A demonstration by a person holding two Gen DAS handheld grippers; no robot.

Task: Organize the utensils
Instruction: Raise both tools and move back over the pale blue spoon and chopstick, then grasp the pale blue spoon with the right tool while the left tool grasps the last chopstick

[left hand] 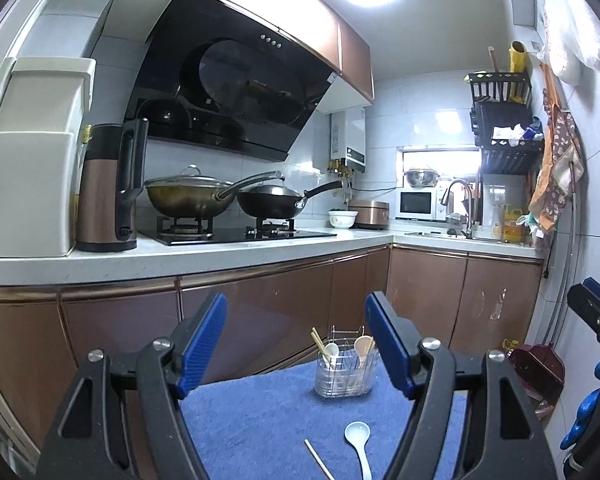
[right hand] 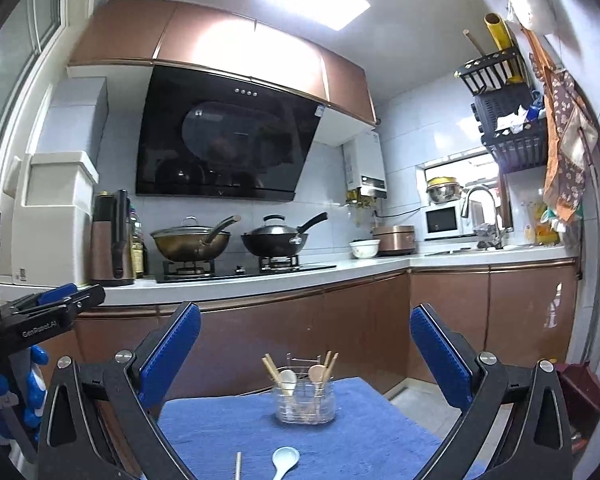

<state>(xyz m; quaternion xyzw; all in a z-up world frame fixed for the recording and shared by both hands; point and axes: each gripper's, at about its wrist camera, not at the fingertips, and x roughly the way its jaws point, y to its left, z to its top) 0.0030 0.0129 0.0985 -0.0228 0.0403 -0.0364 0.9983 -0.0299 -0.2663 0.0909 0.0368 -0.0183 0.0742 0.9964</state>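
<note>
A clear utensil holder [left hand: 346, 372] with a wire frame stands at the far end of a blue cloth [left hand: 252, 420]. Inside it are chopsticks, a white spoon and a beige spoon. A white spoon [left hand: 358, 440] and a single chopstick [left hand: 318, 460] lie loose on the cloth, nearer to me. My left gripper [left hand: 296, 344] is open and empty, held level above the cloth and short of the holder. My right gripper [right hand: 306, 360] is wide open and empty, framing the holder [right hand: 305, 398]. Below it lie the loose spoon [right hand: 284, 462] and chopstick [right hand: 238, 466].
Behind the cloth runs a row of brown cabinets [left hand: 260, 308] under a white counter [left hand: 220, 256]. On the counter are two woks on a stove [left hand: 228, 200] and a kettle [left hand: 108, 188]. A red dustpan [left hand: 538, 368] sits on the floor at the right.
</note>
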